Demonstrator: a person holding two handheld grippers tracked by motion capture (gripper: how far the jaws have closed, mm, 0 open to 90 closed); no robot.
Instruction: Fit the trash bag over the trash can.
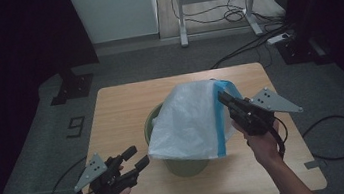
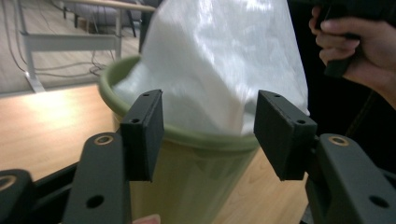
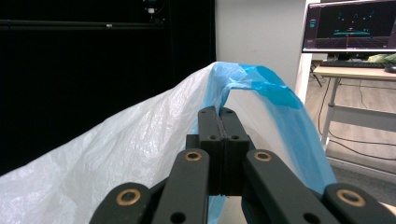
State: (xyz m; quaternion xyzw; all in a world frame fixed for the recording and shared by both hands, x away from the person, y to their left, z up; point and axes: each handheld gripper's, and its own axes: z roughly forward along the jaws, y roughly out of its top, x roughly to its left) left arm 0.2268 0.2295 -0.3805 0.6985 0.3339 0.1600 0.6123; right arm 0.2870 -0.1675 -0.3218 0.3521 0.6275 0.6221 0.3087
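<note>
The left gripper [image 1: 134, 158] is hovering with its fingers [image 2: 144, 133] standing wide, nothing between them, just short of the green bin [image 1: 153, 122] on the worktop [image 1: 116, 109]. Beyond those fingers a white bag [image 1: 188, 122] is draping over the bin. The right gripper [image 1: 222, 98] is pinching the bag's blue edge [image 3: 261, 79], fingers [image 3: 208, 135] pressed together.

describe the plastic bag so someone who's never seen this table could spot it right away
On the light wooden table stands a green bin. Draped over its rim is the plastic bag, lifted at one end by the right claw. It is the only white, crinkly thing there, with a blue band along one edge.
</note>
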